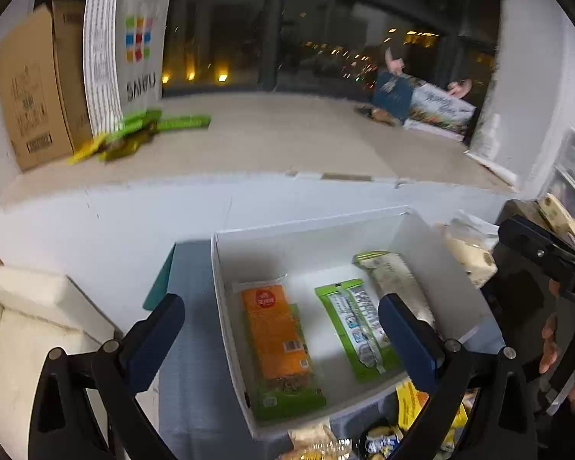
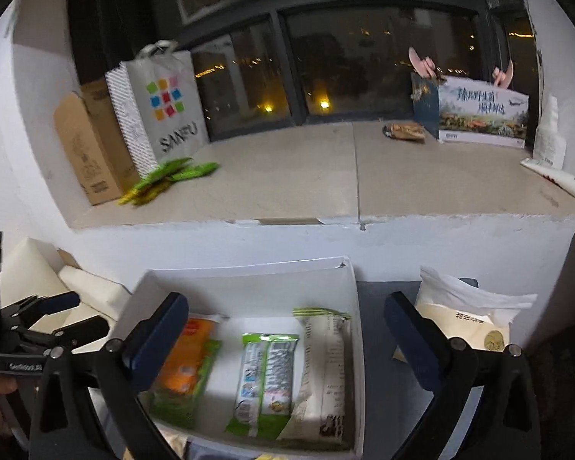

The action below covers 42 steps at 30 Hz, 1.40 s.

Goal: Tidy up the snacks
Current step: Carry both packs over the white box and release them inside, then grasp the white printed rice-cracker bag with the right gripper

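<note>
Lying side by side in the white box [image 2: 354,306]: orange packet [image 2: 184,360], green packet [image 2: 266,375] and pale packet [image 2: 327,372], with left gripper [image 1: 283,339] and right gripper [image 2: 283,339] hovering above, both spread wide, holding and touching nothing.

White box [image 2: 354,306] open-topped — three packets (side by side) cover its floor.

Three snack packets [image 1: 349,322] in white box [image 1: 326,237]
</note>
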### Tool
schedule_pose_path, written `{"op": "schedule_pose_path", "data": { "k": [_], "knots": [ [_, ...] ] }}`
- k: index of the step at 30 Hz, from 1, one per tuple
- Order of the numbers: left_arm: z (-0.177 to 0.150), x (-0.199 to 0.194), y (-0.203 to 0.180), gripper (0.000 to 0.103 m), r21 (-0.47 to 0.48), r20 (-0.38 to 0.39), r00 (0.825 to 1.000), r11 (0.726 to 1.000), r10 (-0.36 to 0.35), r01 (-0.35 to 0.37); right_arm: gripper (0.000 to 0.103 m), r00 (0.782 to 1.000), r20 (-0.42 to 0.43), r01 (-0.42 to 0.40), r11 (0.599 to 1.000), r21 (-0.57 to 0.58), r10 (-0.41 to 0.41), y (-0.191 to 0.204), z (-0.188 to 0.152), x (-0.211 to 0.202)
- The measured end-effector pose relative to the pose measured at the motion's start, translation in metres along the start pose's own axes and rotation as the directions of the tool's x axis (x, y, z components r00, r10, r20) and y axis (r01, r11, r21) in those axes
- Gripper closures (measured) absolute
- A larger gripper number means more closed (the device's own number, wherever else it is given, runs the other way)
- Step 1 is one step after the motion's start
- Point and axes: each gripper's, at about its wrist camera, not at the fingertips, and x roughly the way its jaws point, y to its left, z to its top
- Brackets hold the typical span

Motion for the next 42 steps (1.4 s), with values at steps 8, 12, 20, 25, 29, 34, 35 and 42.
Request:
{"op": "schedule_pose_path", "data": {
  "k": [8, 12, 20, 25, 29, 34, 35, 42],
  "knots": [
    [-0.045, -0.081, -0.013, 0.000, 0.023, 0.129, 0.989, 0.997, -0.070, 0.067, 0.000, 0.991, 0.113, -0.069, 0.996, -0.064, 0.076, 0.013, -0.039, -0.092],
    [-0.081, -0.113, -0.023, 0.000, 0.046, 0.157, 0.981, 0.993, -0.112, 0.106, 0.000, 0.989, 0.115, -0.090, 0.994, -0.064, 0.097, 0.011, -0.071, -0.128],
    [-0.161, -0.154, -0.041, 0.000, 0.050, 0.185, 0.973, 0.990, -0.138, 0.131, 0.000, 0.996, 0.087, -0.019, 1.000, 0.000, 0.019, -0.006, -0.155, -0.190],
    [-0.200, -0.162, -0.056, 0.000, 0.070, 0.183, 0.972, 0.988, -0.146, 0.135, 0.000, 0.998, 0.052, 0.024, 0.998, 0.053, -0.026, -0.020, -0.209, -0.211],
    [-0.216, -0.163, -0.060, 0.000, 0.093, 0.169, 0.978, 0.990, -0.123, 0.108, 0.000, 1.000, 0.016, 0.020, 0.994, 0.103, -0.022, -0.029, -0.234, -0.213],
    [-0.221, -0.162, -0.053, 0.000, 0.067, 0.158, 0.979, 0.991, -0.126, 0.116, 0.000, 1.000, -0.026, 0.006, 0.991, 0.132, -0.002, -0.038, -0.240, -0.201],
    [-0.222, -0.162, -0.051, 0.000, 0.063, 0.157, 0.980, 0.991, -0.126, 0.117, 0.000, 1.000, -0.026, 0.000, 0.991, 0.135, 0.003, -0.038, -0.241, -0.198],
    [-0.229, -0.164, -0.049, 0.000, 0.080, 0.150, 0.981, 0.991, -0.123, 0.112, 0.000, 0.988, -0.157, 0.029, 0.989, 0.143, -0.006, -0.045, -0.237, -0.143]
  ]
}}
